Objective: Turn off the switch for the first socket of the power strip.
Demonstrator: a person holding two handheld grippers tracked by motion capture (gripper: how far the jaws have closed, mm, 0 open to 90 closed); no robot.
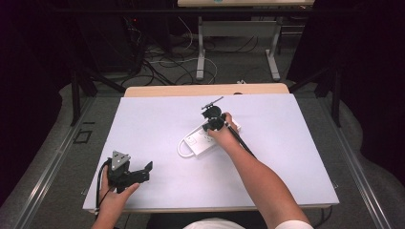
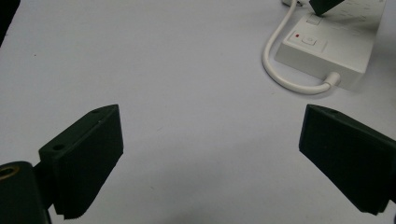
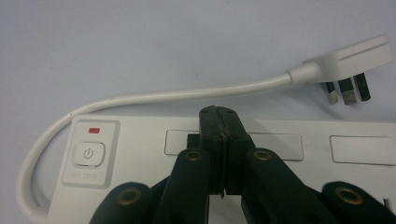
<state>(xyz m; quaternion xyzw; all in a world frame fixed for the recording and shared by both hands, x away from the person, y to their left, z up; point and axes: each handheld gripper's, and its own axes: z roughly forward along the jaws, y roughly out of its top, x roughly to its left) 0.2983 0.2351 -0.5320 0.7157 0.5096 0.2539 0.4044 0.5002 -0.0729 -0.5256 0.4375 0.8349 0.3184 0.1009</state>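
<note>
A white power strip [image 1: 203, 140] lies near the middle of the white table [image 1: 157, 114], its cable [image 3: 177, 95] looping round to a white three-pin plug [image 3: 348, 58] that lies unplugged on the table behind it. The strip has a power button [image 3: 88, 154] under a small red light [image 3: 95, 130]. My right gripper [image 3: 219, 114] is shut, with its tips pointing down at a socket cover in the strip's middle and nothing visible between the jaws. My left gripper [image 1: 145, 171] is open near the front left edge, aimed toward the strip [image 2: 327, 51] but well short of it.
The table's wooden far edge [image 1: 205, 89] borders the white sheet. Beyond it, loose cables [image 1: 167, 64] cover the floor around the metal legs of another table [image 1: 200, 47]. Dark curtains hang on both sides.
</note>
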